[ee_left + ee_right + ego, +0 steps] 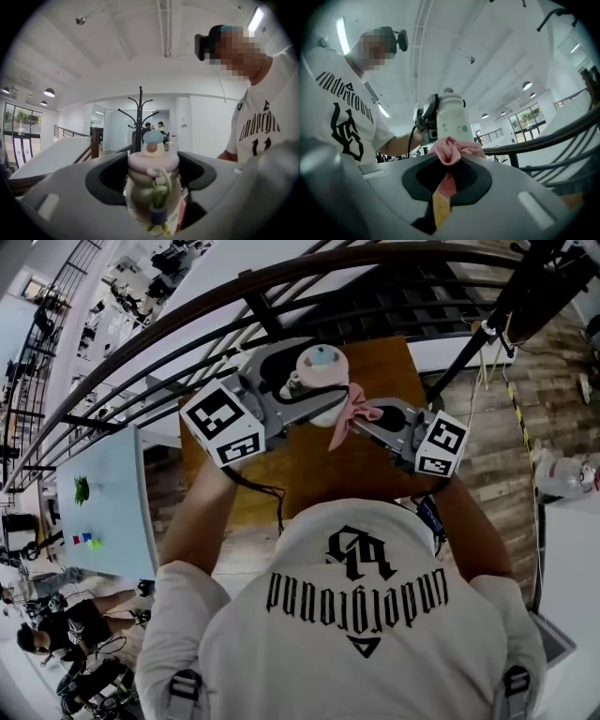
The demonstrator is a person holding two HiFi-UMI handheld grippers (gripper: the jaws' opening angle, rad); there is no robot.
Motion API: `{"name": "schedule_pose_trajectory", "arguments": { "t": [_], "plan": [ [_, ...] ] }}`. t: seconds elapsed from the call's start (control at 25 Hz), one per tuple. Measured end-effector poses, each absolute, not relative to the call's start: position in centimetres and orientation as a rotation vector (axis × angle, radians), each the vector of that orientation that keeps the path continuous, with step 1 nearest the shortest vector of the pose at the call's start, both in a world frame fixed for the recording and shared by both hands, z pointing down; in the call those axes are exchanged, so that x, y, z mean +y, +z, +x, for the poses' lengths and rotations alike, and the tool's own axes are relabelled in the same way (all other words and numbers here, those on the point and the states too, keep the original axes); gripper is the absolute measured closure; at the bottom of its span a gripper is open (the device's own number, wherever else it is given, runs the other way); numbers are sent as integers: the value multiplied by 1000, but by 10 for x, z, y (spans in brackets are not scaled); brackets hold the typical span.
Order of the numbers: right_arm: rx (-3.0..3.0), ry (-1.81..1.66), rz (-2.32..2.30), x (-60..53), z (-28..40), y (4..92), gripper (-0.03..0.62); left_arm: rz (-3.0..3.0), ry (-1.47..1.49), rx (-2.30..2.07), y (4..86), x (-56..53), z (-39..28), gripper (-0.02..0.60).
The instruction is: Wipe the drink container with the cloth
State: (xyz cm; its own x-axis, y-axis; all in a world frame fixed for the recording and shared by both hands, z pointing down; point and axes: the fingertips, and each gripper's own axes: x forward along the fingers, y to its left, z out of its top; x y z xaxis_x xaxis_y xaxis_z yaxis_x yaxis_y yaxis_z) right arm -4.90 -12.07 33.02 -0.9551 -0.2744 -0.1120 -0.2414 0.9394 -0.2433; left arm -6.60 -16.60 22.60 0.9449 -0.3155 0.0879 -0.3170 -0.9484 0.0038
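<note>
Wooden table [375, 470] by dark railing [281, 289] | left gripper [152, 177] clamps drink container [320, 366] | right gripper [451, 174] pinches cloth [453, 149]

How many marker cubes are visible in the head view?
2. One marker cube rides the left gripper, which holds the drink container; the other rides the right gripper, which holds the pink cloth. No sign of hidden ones.
</note>
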Motion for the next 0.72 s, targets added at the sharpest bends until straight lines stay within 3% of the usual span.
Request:
{"name": "schedule_pose_trajectory", "arguments": {
  "t": [0.36, 0.72],
  "plan": [
    [2911, 12, -540, -119, -56, 240, 568, 3034, 111, -622, 227, -174, -70, 199],
    [2981, -89, -580, -126, -66, 303, 568, 3012, 102, -755, 226, -195, -68, 199]
  ]
}}
